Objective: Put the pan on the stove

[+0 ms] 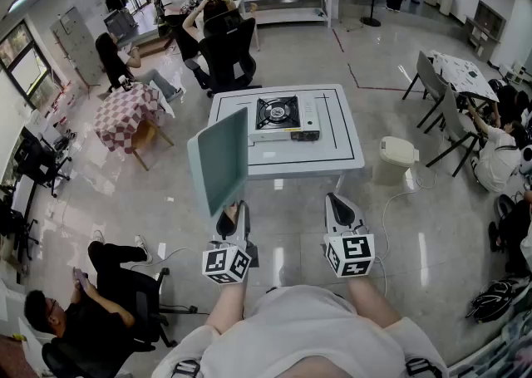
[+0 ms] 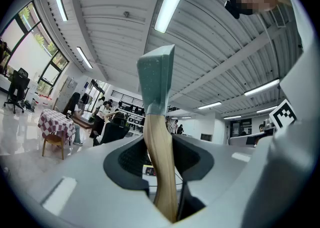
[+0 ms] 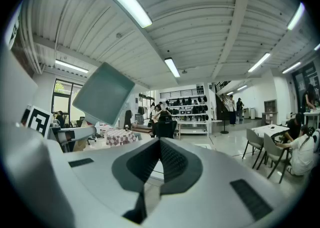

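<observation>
My left gripper (image 1: 233,215) is shut on the wooden handle (image 2: 160,162) of a pale green square pan (image 1: 219,160). The pan stands up on edge above the jaws, in the air short of the table. In the left gripper view the pan (image 2: 156,79) rises edge-on from the handle. The portable gas stove (image 1: 287,117) sits on the white table (image 1: 291,170) ahead, its black burner bare. My right gripper (image 1: 337,202) hangs beside the left one, shut and holding nothing; its pads (image 3: 170,159) meet, and the pan (image 3: 104,94) shows to the upper left of that view.
A white bin (image 1: 395,156) stands on the floor right of the table. A black office chair (image 1: 229,52) is behind the table, a checkered table (image 1: 125,115) to the left. Grey chairs (image 1: 440,98) and seated people are at the right, and another person (image 1: 91,301) sits lower left.
</observation>
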The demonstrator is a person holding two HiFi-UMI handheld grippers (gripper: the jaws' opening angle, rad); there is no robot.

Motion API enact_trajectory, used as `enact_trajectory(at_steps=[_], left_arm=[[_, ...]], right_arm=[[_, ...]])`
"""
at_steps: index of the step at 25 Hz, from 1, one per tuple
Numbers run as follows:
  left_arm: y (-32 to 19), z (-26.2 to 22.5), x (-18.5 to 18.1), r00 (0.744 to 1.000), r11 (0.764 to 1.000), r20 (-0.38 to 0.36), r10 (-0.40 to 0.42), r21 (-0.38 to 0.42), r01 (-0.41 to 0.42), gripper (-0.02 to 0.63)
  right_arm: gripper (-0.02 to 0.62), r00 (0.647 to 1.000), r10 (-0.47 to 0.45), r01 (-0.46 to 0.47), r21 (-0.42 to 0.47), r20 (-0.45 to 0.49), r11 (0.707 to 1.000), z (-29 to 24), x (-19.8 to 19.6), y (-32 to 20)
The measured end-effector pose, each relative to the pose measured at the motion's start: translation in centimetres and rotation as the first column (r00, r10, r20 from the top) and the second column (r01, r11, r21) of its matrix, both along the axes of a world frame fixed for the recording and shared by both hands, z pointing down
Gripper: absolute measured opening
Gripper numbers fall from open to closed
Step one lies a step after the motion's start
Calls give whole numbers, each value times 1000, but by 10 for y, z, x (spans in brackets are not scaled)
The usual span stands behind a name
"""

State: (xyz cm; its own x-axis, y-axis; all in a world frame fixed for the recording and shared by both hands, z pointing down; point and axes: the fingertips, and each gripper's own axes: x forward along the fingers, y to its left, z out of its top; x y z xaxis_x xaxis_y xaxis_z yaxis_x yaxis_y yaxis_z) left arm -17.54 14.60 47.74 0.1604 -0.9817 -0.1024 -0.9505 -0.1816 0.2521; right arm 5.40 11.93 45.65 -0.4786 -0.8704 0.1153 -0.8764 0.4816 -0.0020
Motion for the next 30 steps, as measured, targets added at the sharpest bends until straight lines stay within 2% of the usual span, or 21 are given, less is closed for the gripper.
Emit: enact_trajectory(at_steps=[18, 30], left_arm=[[9, -6, 2, 1000, 1000, 7, -9, 3, 9, 143], [0, -6, 25, 998, 998, 6, -60, 0, 60, 143]], right_arm=[[8, 1000, -22, 22, 14, 1, 1000, -9, -2, 5], [8, 999, -51, 51, 15, -7, 999, -7, 27, -11]])
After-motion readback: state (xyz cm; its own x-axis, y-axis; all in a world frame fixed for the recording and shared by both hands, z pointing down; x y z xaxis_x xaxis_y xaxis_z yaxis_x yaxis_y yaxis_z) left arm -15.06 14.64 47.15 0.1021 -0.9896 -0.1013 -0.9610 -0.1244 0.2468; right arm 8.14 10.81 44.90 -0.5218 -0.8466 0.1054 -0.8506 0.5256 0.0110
